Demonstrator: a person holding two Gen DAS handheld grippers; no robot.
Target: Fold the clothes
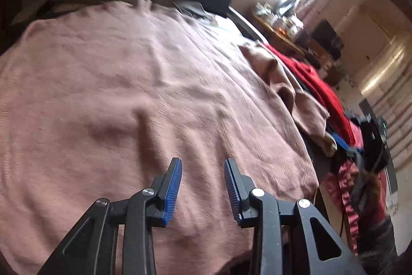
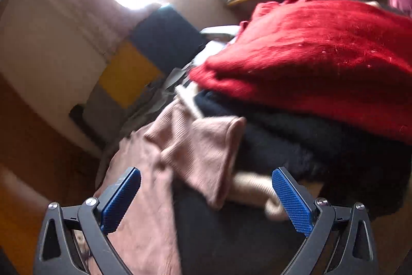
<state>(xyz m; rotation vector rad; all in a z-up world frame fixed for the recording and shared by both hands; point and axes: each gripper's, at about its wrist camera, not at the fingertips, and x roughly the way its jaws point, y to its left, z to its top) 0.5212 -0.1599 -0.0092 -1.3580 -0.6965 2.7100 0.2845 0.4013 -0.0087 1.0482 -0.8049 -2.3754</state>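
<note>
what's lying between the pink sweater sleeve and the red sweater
In the right wrist view, a dark navy or black garment lies between the pink sleeve and the red sweater, which sits on top of it.

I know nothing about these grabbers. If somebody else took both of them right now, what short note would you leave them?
Left gripper: jaws partly open, nothing between them, hovering over the flat dusty-pink ribbed knit sweater.
Right gripper: jaws wide open, empty, pointing at the sweater's loose sleeve.
Beside it sits a pile: fuzzy red knit garment on top, dark garment underneath.
Done: sweater body spread flat.
Left: the sleeve on the pile side still lies crumpled and unfolded; probably fold it in, then fold the body. Whether the pile still needs folding cannot be told.
</note>
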